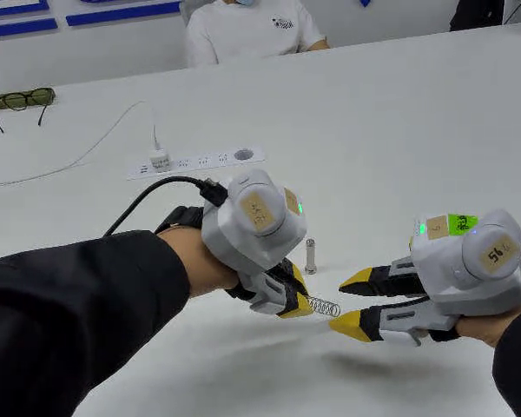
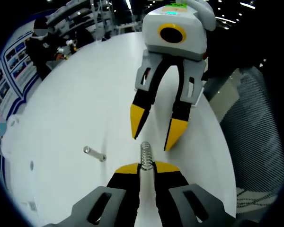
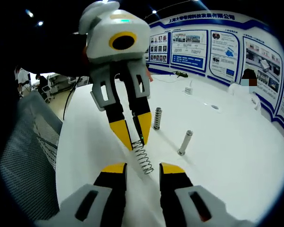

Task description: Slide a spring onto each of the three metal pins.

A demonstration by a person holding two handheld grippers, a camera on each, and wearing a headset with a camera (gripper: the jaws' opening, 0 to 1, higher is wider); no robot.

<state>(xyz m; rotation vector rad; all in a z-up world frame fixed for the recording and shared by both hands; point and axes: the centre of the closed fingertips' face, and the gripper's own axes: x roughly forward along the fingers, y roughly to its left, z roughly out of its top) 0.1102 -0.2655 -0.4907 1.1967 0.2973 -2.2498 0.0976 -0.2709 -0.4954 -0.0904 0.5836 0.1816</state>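
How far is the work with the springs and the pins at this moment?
The far pin already seems to wear a spring. In hand: the left hand-held gripper pinches a loose spring, and the right hand-held gripper is open opposite it. Left: the bare pin needs a spring; whether a third is done I cannot tell.

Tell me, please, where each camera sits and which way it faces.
Head view: on the headset, looking down at the table; sleeves, left hand-held gripper and right hand-held gripper show.
Left gripper view: rides the left hand-held gripper, looking along its jaws, shut on the spring, at the right one.
Right gripper view: rides the right one, looking along its open jaws at the left one.
All three share the spring.
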